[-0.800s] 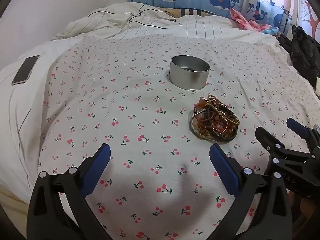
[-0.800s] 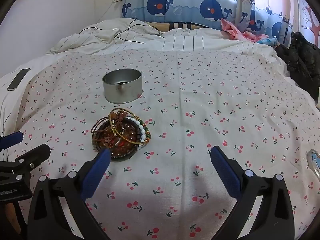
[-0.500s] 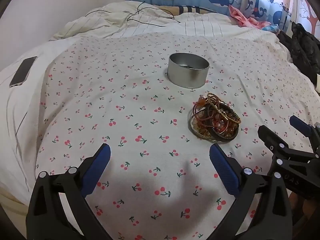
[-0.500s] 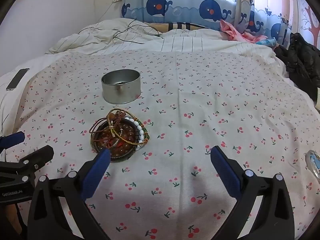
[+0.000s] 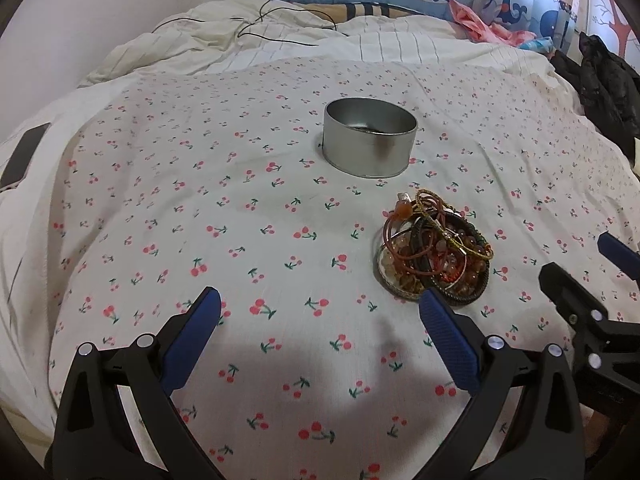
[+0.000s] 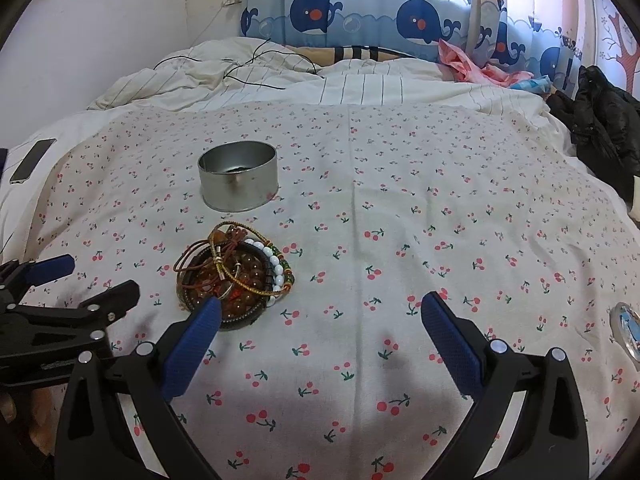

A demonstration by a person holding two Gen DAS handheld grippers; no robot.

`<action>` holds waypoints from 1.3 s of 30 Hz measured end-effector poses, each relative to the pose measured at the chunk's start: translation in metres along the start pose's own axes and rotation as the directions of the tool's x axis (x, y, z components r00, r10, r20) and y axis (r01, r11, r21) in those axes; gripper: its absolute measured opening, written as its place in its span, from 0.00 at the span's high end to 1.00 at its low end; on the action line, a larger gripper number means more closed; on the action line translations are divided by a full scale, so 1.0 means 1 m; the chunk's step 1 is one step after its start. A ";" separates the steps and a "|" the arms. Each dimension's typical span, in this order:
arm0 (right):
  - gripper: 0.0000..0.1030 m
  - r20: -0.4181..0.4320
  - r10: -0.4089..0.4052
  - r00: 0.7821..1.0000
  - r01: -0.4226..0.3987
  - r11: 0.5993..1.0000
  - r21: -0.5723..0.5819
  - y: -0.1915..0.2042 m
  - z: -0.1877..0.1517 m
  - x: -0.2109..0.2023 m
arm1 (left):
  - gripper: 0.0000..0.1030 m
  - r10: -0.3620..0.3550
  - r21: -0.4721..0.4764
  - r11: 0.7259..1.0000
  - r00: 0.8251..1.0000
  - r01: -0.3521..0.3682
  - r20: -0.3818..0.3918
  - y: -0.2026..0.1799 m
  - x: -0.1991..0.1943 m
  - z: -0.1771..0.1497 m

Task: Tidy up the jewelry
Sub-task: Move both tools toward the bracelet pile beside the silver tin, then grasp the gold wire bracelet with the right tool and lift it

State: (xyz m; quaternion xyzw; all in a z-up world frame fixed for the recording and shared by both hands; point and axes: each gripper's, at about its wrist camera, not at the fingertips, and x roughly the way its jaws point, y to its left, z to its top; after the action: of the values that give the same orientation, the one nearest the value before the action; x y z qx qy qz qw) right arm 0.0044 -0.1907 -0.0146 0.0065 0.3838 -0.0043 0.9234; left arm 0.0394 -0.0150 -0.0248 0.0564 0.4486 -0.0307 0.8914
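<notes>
A pile of bracelets and bead strings [image 5: 436,254] lies in a shallow round lid on the cherry-print cloth; it also shows in the right wrist view [image 6: 236,276]. A round silver tin [image 5: 370,142] stands just behind it, seen in the right wrist view too [image 6: 238,180]. My left gripper [image 5: 320,336] is open and empty, with its right fingertip just in front of the pile. My right gripper [image 6: 320,336] is open and empty, with its left fingertip at the pile's near edge.
A phone [image 6: 32,160] lies at the bed's far left edge. A black jacket [image 6: 604,120] is heaped at the right. Rumpled striped bedding with a black cable [image 6: 256,68] lies behind the cloth. A small shiny round object [image 6: 626,330] sits at the right edge.
Both grippers have moved forward toward the jewelry pile, which now sits closer to the fingertips. Both stay open and empty.
</notes>
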 end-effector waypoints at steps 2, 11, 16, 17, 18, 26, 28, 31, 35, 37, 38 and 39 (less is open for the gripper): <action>0.07 0.000 0.003 1.000 -0.003 1.000 0.003 -0.001 0.001 0.000 | 0.07 0.004 0.017 1.000 1.000 -0.004 -0.009 -0.002 0.004 0.001; 0.07 -0.010 0.005 1.000 -0.004 1.000 0.008 -0.003 0.001 0.004 | 0.07 -0.006 0.032 0.999 1.000 0.006 0.007 -0.006 0.011 0.007; 0.07 -0.015 0.003 1.000 -0.003 1.000 0.007 -0.003 0.000 0.006 | 0.07 -0.025 0.021 0.999 1.000 0.025 -0.005 -0.004 0.016 0.006; 0.07 -0.016 0.002 1.000 -0.002 1.000 0.006 -0.003 0.000 0.007 | 0.07 -0.026 0.019 0.999 1.000 0.026 -0.007 -0.003 0.017 0.006; 0.07 -0.016 0.002 1.000 -0.002 1.000 0.004 -0.003 0.000 0.007 | 0.07 -0.030 0.017 0.999 0.999 0.031 -0.010 -0.002 0.018 0.006; 0.07 -0.027 -0.008 1.000 0.007 1.000 -0.024 0.001 -0.001 0.014 | 0.07 -0.043 0.007 0.999 0.999 0.043 -0.016 0.004 0.025 0.007; 0.07 -0.027 -0.006 1.000 0.005 1.000 -0.026 0.001 -0.002 0.015 | 0.07 -0.045 0.007 0.999 0.999 0.045 -0.018 0.005 0.026 0.007; 0.07 -0.027 0.005 1.000 -0.006 0.999 -0.031 0.003 -0.002 0.016 | 0.07 -0.052 0.005 0.999 0.998 0.052 -0.024 0.005 0.027 0.008; 0.07 -0.032 0.020 0.999 -0.022 0.998 -0.052 0.004 0.001 0.017 | 0.07 -0.067 0.024 0.997 0.997 0.068 -0.037 0.004 0.030 0.013; 0.07 -0.037 0.031 0.999 -0.033 0.997 -0.075 0.007 0.004 0.018 | 0.07 -0.096 0.046 0.994 0.994 0.099 -0.050 0.004 0.032 0.022; 0.07 -0.040 0.041 0.998 -0.045 0.994 -0.104 0.008 0.009 0.018 | 0.07 -0.098 0.052 0.994 0.994 0.101 -0.048 0.004 0.032 0.026; 0.07 -0.040 0.046 0.998 -0.051 0.991 -0.124 0.009 0.012 0.018 | 0.07 -0.089 0.060 0.994 0.995 0.091 -0.036 0.006 0.032 0.031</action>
State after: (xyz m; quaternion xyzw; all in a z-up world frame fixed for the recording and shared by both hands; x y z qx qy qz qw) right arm 0.0255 -0.1816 -0.0193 -0.0421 0.4002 0.0424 0.9145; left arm 0.0833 -0.0136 -0.0318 0.0642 0.4643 -0.0837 0.8794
